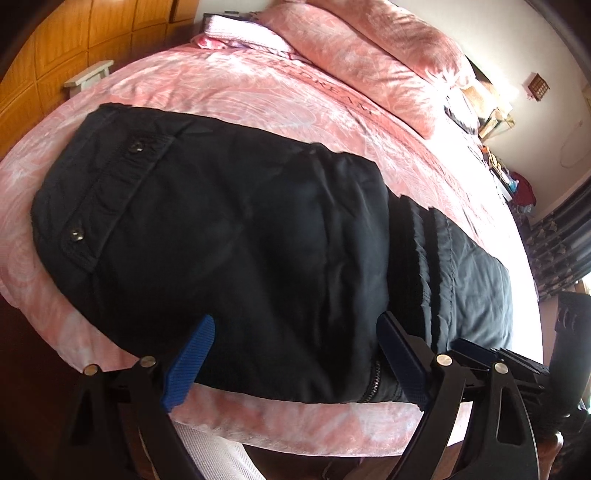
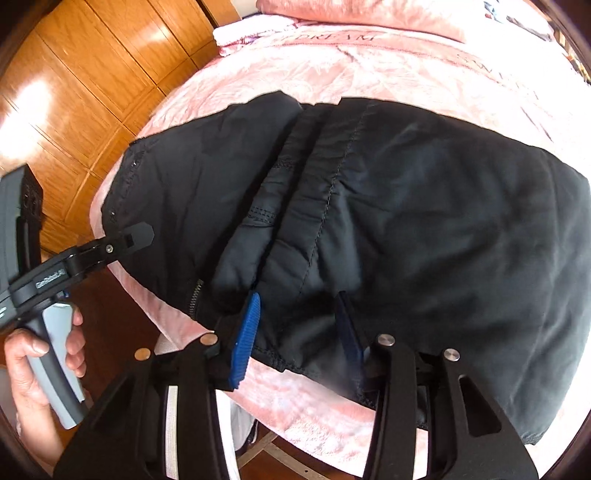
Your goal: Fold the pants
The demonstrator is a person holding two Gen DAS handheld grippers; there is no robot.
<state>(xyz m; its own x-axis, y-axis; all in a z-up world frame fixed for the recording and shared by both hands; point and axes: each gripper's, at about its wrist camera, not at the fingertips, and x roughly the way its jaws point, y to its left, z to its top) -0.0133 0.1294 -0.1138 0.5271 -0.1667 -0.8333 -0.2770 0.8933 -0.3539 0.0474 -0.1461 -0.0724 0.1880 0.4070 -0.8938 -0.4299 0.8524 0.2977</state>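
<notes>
Black pants (image 1: 236, 236) lie folded across the near end of a pink bed (image 1: 258, 92), waistband with two buttons at the left. My left gripper (image 1: 295, 354) is open, its blue fingers (image 1: 188, 365) wide apart just above the pants' near edge, holding nothing. In the right wrist view the pants (image 2: 406, 221) show a folded cuff layer at the middle. My right gripper (image 2: 295, 332) is open over the near edge of the cuffs, with its blue pads (image 2: 243, 339) on either side of the cloth. The left gripper also shows in the right wrist view (image 2: 129, 236), held by a hand.
Pink pillows (image 1: 369, 48) and a folded pink blanket (image 1: 236, 33) lie at the bed's head. A wooden wardrobe (image 2: 92, 92) stands along the left. A white stool (image 1: 88, 75) and cluttered shelves (image 1: 498, 122) flank the bed.
</notes>
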